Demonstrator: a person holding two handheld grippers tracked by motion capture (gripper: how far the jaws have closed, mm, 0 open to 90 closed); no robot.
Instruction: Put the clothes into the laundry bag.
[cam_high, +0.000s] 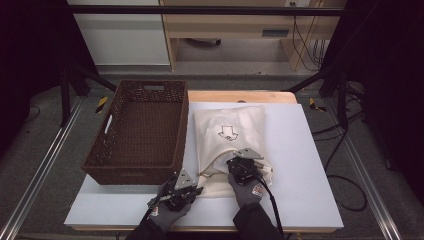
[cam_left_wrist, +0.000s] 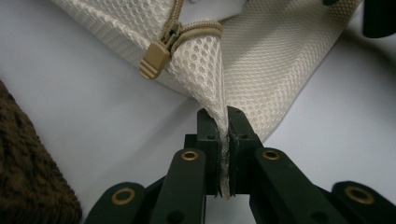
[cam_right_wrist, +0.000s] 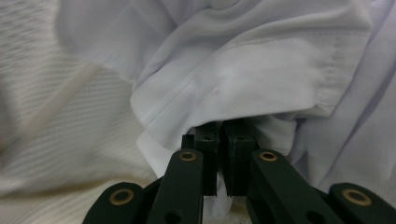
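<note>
A cream mesh laundry bag (cam_high: 229, 134) with a black arrow print lies on the white table (cam_high: 300, 170), its zipped mouth toward the person. My left gripper (cam_high: 194, 191) is shut on the bag's near left corner; in the left gripper view the mesh (cam_left_wrist: 219, 88) is pinched between the jaws, with the tan zipper pull (cam_left_wrist: 156, 58) just above. My right gripper (cam_high: 243, 170) reaches into the bag's mouth. In the right gripper view its jaws are shut on a fold of white garment (cam_right_wrist: 243, 84), with the bag's mesh (cam_right_wrist: 60, 126) at the left.
A dark brown wicker basket (cam_high: 137, 131) with nothing in it stands left of the bag, its wall (cam_left_wrist: 28, 172) close to my left gripper. Bare white tabletop lies right of the bag. Dark frame bars and cables surround the table.
</note>
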